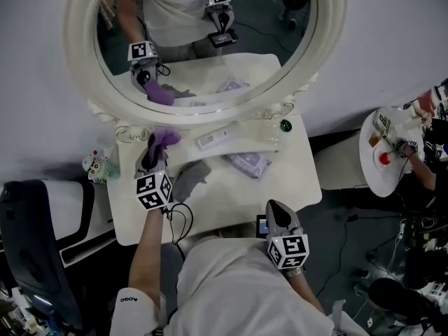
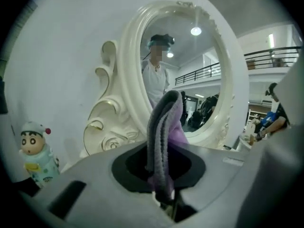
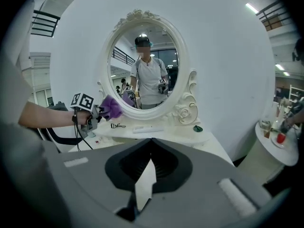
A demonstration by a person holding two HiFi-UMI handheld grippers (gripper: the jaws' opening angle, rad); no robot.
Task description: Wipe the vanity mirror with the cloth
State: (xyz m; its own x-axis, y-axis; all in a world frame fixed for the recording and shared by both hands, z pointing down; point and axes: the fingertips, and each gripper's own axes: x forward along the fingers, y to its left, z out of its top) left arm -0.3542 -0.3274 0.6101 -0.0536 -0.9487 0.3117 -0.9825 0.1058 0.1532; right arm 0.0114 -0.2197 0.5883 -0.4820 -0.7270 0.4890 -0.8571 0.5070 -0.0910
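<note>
Before the one mirror (image 1: pixel 210 44), left tongs (image 1: pixel 152 147) clamp one cloth (image 1: pixel 166 138); right tongs (image 1: pixel 272 206) closed.

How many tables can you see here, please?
2: the white vanity table beneath the mirror, and a small round table at the right edge. Others may be hidden.
</note>
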